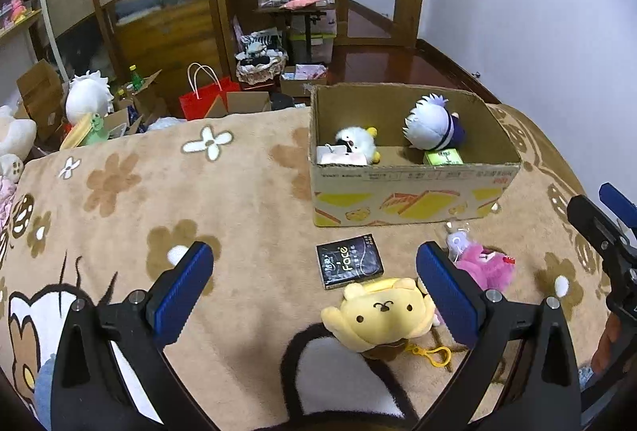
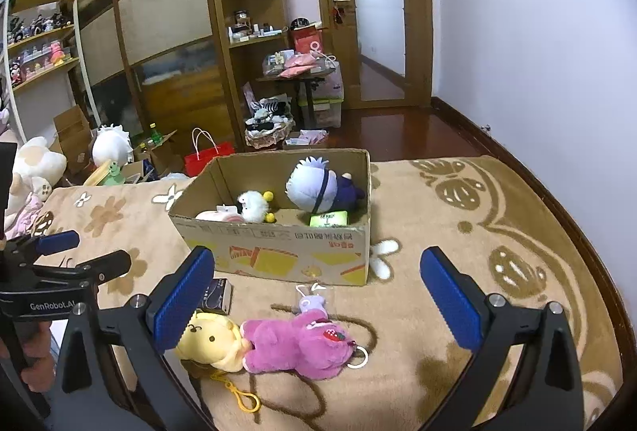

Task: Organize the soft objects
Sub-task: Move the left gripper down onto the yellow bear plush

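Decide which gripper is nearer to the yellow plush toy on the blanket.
Left. The left gripper hangs open with the yellow plush toy between its fingers, near the right-hand one. The right gripper, also open, sits over the pink plush beside it.

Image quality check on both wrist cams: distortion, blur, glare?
Left wrist: strong fisheye, black corners, the box rim bows; the yellow plush between the open left tongs is sharp. Right wrist: same barrel warp, door frame curves; the pink plush is crisp, soft even light, mild sheen on the floor, no motion blur.
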Tool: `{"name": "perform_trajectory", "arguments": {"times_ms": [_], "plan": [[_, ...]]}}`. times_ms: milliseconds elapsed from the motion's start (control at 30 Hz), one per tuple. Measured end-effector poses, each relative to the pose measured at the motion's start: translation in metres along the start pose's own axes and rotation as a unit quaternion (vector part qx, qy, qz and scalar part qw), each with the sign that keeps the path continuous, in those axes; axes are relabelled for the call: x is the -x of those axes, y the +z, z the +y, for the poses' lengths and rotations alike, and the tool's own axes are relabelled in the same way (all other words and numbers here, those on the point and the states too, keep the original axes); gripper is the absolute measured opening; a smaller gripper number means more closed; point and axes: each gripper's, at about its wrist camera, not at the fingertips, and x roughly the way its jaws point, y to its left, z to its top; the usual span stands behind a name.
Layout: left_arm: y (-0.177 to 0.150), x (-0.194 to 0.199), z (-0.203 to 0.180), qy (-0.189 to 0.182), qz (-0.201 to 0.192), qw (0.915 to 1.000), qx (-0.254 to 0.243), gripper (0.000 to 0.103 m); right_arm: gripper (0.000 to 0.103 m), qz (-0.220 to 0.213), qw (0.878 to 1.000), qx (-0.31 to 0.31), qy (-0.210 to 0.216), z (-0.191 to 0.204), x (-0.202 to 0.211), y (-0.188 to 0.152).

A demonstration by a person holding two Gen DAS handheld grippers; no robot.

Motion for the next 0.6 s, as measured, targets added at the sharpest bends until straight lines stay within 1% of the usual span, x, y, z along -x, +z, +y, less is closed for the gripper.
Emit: {"name": "perform_trajectory", "arguments": {"times_ms": [267,467,600], "plan": [[-0.005,-0.026,-0.013,-0.030,0.017,0.9994,-0.007,0.101,0.103,0.032,0.999,-0.010,0.001,-0.003,-0.026,-0.018],[-0.007,-0.044,-0.017,-0.034,0.037,0.9987,-0.006,0.101,0.103,0.046,0.999,-0.012,0.009,-0.008,-0.041,-0.023],[-0.011,-0.055,-0.021,-0.037,0.052,0.9979,-0.014,0.101,0.103,0.056,0.998,-0.018,0.012,-0.012,-0.049,-0.025]]}}
